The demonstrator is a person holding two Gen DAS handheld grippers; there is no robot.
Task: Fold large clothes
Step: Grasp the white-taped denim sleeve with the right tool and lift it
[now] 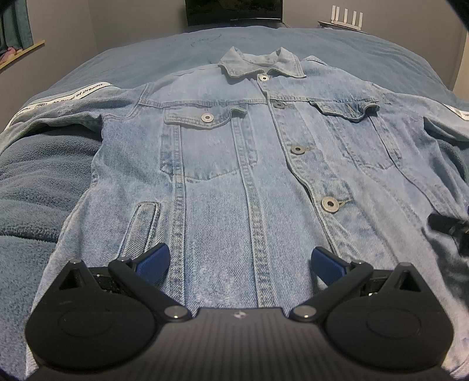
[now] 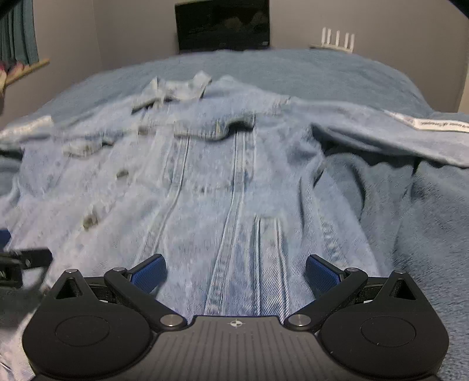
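A light blue denim jacket lies flat, front up and buttoned, on a blue fleece blanket, collar at the far end. Its sleeves with white printed stripes spread to both sides. My left gripper is open and empty, low over the jacket's hem, left of the button placket. My right gripper is open and empty over the hem on the jacket's right half; this view is motion-blurred. The right gripper shows as a dark blur at the left wrist view's right edge. The left one shows at the right wrist view's left edge.
The blanket covers a bed. A dark screen stands behind the bed's far edge against the wall. A white router sits at the back right. A curtain and wooden ledge are at the far left.
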